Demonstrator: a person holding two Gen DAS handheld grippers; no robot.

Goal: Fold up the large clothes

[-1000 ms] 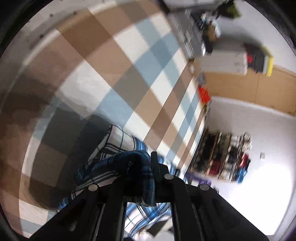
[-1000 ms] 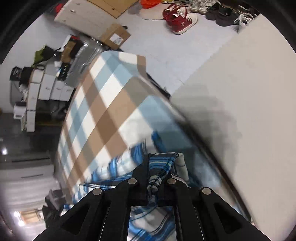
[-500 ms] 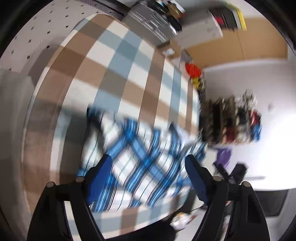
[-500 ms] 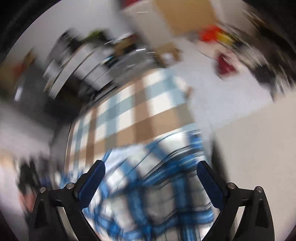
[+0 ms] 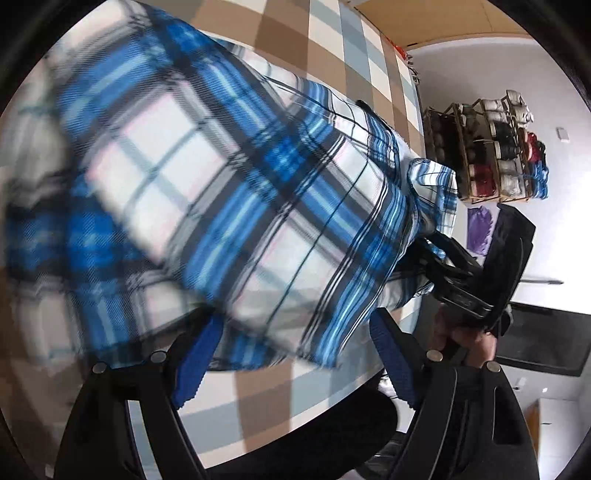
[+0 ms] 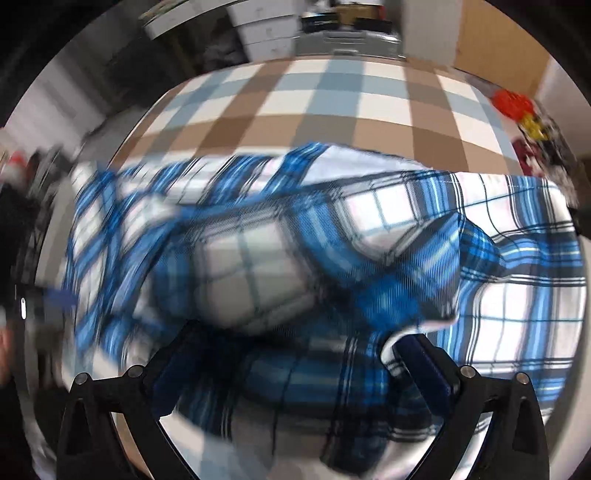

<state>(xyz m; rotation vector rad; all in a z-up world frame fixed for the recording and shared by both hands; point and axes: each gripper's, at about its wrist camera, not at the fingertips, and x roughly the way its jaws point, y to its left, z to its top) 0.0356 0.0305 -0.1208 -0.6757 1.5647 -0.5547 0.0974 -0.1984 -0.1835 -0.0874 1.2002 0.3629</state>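
Observation:
A blue and white plaid shirt [image 5: 229,177] lies rumpled across the brown, blue and white checked tablecloth [image 5: 332,40]. My left gripper [image 5: 295,358] hangs open over the shirt's near edge, its blue pads apart and gripping nothing. In the right wrist view the same shirt [image 6: 369,229] fills the middle, one fold lying over another. My right gripper [image 6: 295,369] stands wide open just above the cloth, which lies loose beneath the pads. The right gripper [image 5: 476,280] also shows at the table's right edge, held by a hand [image 5: 461,339].
The tablecloth [image 6: 332,92] is bare beyond the shirt. A shoe rack [image 5: 491,147] stands by the wall past the table's end, with a dark screen [image 5: 535,343] below it. White drawers [image 6: 266,33] and a red item [image 6: 513,103] sit behind the table.
Both grippers were shut on shirt fabric a second ago; both have let go and opened. The shirt now lies spread on the table, and both hands have swung across and rolled.

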